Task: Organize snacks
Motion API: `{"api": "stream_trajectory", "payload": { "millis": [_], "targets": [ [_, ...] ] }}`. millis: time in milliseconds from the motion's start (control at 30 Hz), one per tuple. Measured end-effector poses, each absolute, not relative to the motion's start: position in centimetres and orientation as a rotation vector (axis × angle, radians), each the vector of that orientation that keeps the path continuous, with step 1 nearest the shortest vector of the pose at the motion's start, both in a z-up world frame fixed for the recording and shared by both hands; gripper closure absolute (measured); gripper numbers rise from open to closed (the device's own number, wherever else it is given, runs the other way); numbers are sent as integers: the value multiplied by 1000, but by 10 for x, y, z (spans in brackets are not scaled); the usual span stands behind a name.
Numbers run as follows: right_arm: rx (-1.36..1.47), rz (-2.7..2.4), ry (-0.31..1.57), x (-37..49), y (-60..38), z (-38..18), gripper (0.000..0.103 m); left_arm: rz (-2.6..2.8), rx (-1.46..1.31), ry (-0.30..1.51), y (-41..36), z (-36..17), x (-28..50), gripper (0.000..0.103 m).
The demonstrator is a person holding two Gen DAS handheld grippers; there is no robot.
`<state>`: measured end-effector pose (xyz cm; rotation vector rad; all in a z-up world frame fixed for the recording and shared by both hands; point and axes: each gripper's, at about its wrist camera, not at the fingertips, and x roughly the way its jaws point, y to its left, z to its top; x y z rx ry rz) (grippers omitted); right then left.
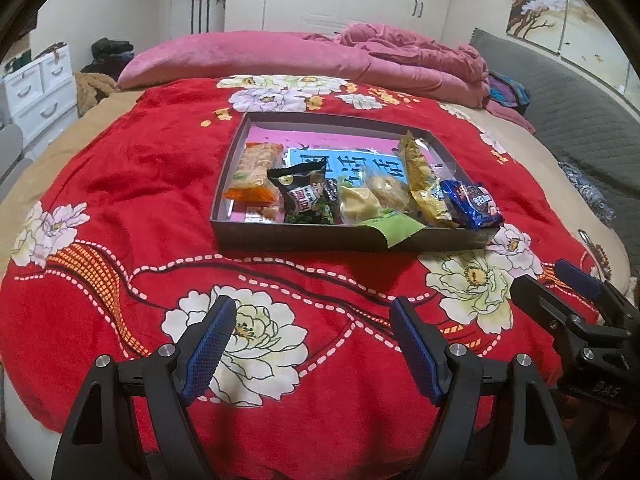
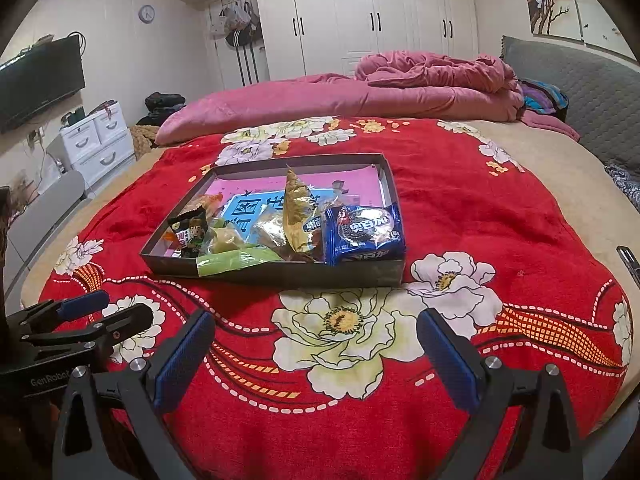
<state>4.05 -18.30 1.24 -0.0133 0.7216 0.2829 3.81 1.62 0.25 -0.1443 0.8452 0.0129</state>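
Both sets of tongs, left tongs [image 1: 314,344] and right tongs [image 2: 316,358], hung spread and empty over the red blanket [image 1: 120,200] on the bed, short of the box [image 1: 296,236]; the snacks [image 1: 304,196] lay crowded along its near wall, a blue biscuit packet [image 2: 362,234] in the corner, apparently gathered for sorting; a green wrapper [image 2: 228,262] spilled over the rim.
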Motion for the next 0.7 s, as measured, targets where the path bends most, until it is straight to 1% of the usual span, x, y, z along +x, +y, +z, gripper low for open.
{"api": "stream_trajectory", "payload": {
  "millis": [400, 567, 700],
  "targets": [
    [12, 262, 739, 51, -185, 5, 1, 103, -109, 825, 31, 6, 46, 23],
    [43, 217, 742, 68, -196, 1, 1, 94, -194, 814, 55, 9, 60, 23],
    [71, 128, 725, 98, -223, 7, 1, 168, -236, 796, 92, 14, 80, 23]
  ]
}}
